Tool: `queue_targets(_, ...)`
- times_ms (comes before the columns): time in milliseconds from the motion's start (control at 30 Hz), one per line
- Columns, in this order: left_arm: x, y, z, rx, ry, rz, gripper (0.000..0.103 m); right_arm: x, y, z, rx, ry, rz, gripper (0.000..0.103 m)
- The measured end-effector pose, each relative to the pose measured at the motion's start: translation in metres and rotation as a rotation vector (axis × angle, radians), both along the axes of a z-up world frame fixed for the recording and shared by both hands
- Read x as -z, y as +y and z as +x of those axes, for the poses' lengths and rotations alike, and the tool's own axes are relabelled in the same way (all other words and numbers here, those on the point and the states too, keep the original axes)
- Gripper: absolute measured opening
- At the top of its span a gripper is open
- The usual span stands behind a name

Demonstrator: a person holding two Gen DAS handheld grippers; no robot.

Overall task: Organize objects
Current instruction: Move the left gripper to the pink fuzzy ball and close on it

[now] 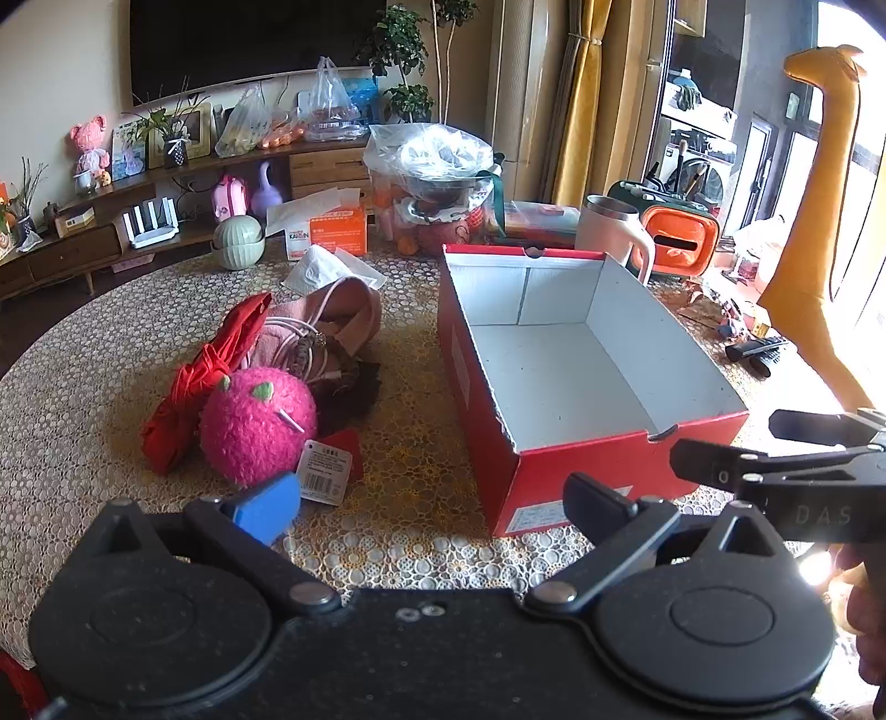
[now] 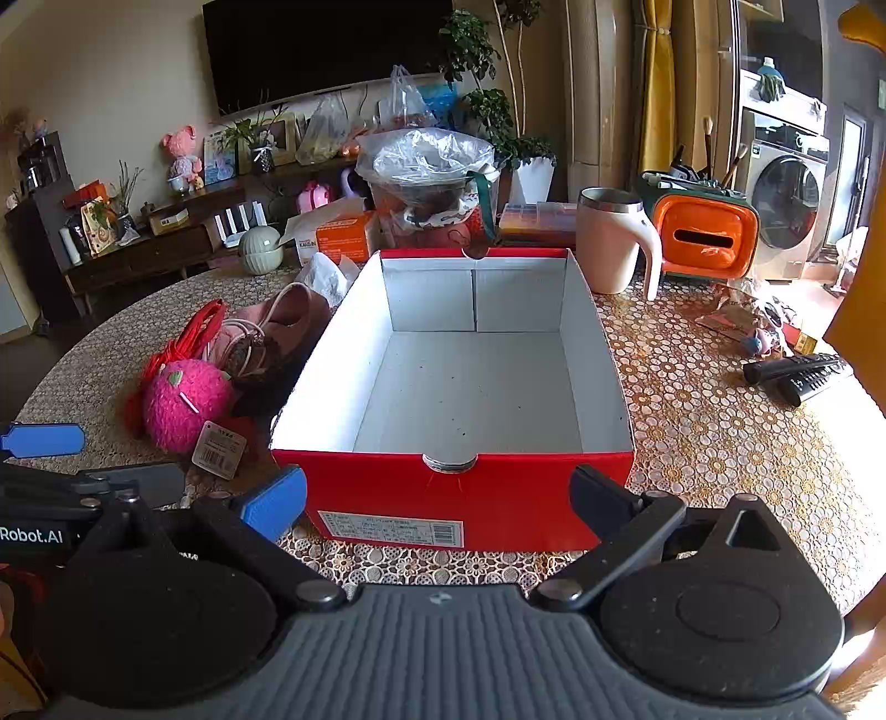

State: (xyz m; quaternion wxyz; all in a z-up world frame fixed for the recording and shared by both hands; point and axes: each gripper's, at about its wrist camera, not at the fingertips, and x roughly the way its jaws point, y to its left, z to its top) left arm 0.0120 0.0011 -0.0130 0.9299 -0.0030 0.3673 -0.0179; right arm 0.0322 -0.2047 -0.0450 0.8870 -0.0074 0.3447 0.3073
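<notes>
- Red shoebox (image 2: 454, 498), lid off, white inside, nothing in it; sits mid tabletop (image 2: 709, 443) w/ its short label end facing near.
- Pile just left of the box: pink fuzzy plush ball (image 1: 257, 423) w/ green ears and a barcode tag (image 1: 324, 468) lying at its near right.
- Red folded cloth item (image 1: 205, 382) touches the plush on its left/far side; can't tell exactly what it is.
- Pink shoe (image 1: 332, 321) w/ pale laces lies behind the plush, tipped on its side, close to the box's left wall.
- Dark fuzzy item btw shoe and plush, partly hidden, can't ID.
- Left tongs (image 1: 432, 501) spread wide, nothing btw them, pointing down at the gap btw plush tag and box's near left corner; blue pad on one finger.
- Right tongs (image 2: 437, 501) also spread wide and holding nothing, lined up w/ the box's near end; fingers flank the label.
- In left wrist view the right tongs show at the right edge, near the box's near right corner.
- Far of box: plastic-wrapped bowl (image 2: 426, 166), orange tissue box (image 1: 332, 230), cream mug (image 2: 614, 238) w/ handle, orange-and-green holder (image 2: 703, 232) w/ brushes.
- Right side of tabletop: two black remotes (image 2: 797, 376), small clutter beyond them.
- Green ribbed bowls (image 1: 238, 241) stacked at far left of tabletop.
- Room behind: TV (image 2: 326, 44), low wood shelf w/ bags, plants; washer (image 2: 786, 199) far right.
</notes>
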Motion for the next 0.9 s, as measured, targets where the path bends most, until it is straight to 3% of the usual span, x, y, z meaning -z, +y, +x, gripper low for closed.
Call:
queue_targets(600,0.004,0.018,0.059,-0.058,-0.005,0.023,0.101,-0.001,-0.019,0.094,0.088,-0.004,-0.049,0.101)
queue_targets(900,0.020,0.049,0.076,-0.146,0.036,0.040,0.101,0.027,-0.020,0.137,0.099,0.067,-0.116,0.085)
